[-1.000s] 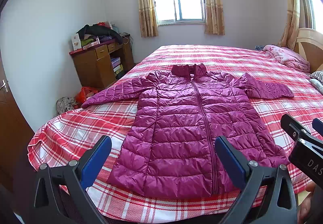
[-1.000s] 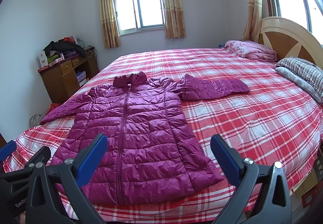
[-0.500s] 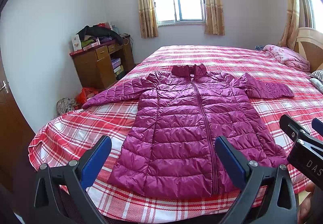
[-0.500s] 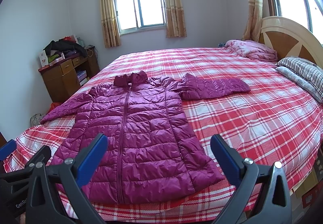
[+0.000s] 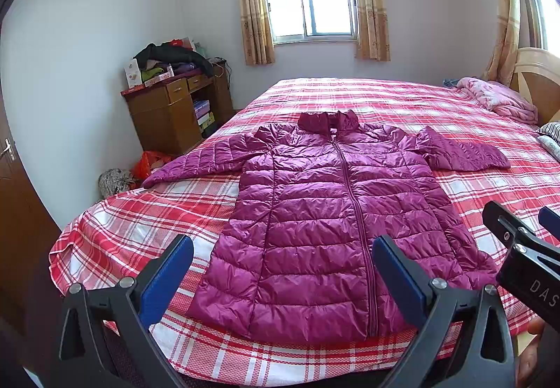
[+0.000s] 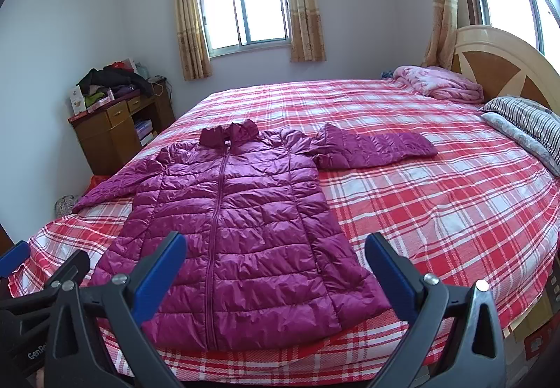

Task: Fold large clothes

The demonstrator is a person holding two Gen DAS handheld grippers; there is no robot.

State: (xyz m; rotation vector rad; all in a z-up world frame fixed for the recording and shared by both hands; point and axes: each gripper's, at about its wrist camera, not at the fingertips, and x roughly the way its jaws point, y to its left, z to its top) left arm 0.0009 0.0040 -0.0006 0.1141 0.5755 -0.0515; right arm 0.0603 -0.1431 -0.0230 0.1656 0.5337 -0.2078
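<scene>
You have a magenta quilted puffer coat (image 5: 325, 223) lying flat on the red plaid bed (image 5: 402, 101), front up and zipped shut (collar toward the far window, hem at the near edge). Both sleeves stretch straight out sideways, one reaching the bed's edge.

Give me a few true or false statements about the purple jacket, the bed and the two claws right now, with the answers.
1. The purple puffer jacket lies spread flat, zipper side up, on the plaid bed. True.
2. The left claw is shut on the hem. False: it is open and holds nothing.
3. The right claw is open. True.
4. Both sleeves are folded over the chest. False: they stretch out sideways.
5. A pink blanket sits near the headboard. True.
</scene>
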